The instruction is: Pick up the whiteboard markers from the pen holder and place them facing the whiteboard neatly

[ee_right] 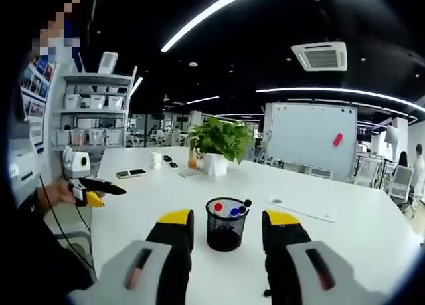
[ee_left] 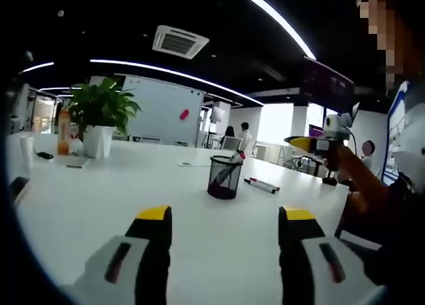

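I've got both grippers raised over the white table [ee_right: 372, 225], and I'm lining the right gripper [ee_right: 226, 228] straight at the black mesh pen holder [ee_right: 224, 225], which sits framed in the gap between its 2 yellow-tipped jaws. Those jaws stand spread apart with nothing in them, I reckon because the cup is the next thing to reach into. Marker caps poke up out of the holder, 1 red [ee_right: 218, 206], 1 blue [ee_right: 234, 212] and a dark one leaning on the rim, so there's plenty left to pull. In the left gripper view, the left gripper [ee_left: 226, 225] is also wide and empty, held back from the holder [ee_left: 224, 177], probably keeping out of the way. Just beside the holder on the table lie 2 markers [ee_left: 262, 185], parallel and close together, looking like the start of the neat row. The whiteboard [ee_left: 163, 109] stands across the room past the potted plant [ee_left: 99, 119]; whether those 2 point squarely at it I can't tell from here. My judgement: early going, most markers are in the cup, and the next grab needs a careful pinch on 1 cap without tipping the light holder.
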The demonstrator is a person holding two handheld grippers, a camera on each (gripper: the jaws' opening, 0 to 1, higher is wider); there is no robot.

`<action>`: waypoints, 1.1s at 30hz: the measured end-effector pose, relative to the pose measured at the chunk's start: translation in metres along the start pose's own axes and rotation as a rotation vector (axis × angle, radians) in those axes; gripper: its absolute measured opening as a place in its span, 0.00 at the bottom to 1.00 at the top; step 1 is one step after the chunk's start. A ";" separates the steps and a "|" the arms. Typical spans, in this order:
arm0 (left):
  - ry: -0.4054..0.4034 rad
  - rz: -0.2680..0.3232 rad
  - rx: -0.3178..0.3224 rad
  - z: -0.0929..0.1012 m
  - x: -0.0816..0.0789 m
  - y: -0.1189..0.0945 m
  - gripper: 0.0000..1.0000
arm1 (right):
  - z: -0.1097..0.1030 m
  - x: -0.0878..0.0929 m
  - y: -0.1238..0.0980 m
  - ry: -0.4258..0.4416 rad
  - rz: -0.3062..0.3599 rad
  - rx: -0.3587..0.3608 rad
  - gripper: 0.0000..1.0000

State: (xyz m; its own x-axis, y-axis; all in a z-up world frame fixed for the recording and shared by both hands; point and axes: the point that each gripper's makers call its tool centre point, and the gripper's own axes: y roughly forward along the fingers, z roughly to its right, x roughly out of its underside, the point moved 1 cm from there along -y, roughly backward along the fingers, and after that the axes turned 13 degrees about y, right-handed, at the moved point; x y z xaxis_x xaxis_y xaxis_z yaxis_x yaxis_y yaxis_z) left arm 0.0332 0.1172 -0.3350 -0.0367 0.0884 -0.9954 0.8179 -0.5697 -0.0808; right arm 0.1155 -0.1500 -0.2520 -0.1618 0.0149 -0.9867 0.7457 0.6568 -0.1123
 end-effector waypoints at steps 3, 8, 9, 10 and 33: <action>0.001 -0.001 -0.005 -0.001 0.000 0.000 0.65 | 0.006 0.000 0.002 0.020 -0.008 0.014 0.43; 0.011 -0.014 -0.006 0.001 -0.001 0.001 0.65 | 0.009 -0.007 0.001 0.023 -0.011 0.023 0.41; 0.018 -0.017 -0.005 0.003 -0.001 0.001 0.65 | 0.009 -0.009 0.001 0.023 -0.010 0.018 0.41; 0.023 -0.019 -0.005 0.004 -0.002 0.001 0.65 | 0.009 -0.009 0.002 0.026 -0.015 0.013 0.41; 0.025 -0.027 -0.020 0.002 0.001 -0.003 0.63 | -0.013 0.010 0.034 -0.020 -0.109 -0.067 0.37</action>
State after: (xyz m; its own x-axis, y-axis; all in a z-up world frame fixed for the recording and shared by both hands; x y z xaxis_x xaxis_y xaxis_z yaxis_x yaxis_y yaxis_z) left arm 0.0300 0.1174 -0.3356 -0.0447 0.1240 -0.9913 0.8281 -0.5504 -0.1062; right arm 0.1308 -0.1183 -0.2642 -0.2264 -0.0735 -0.9713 0.6794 0.7026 -0.2116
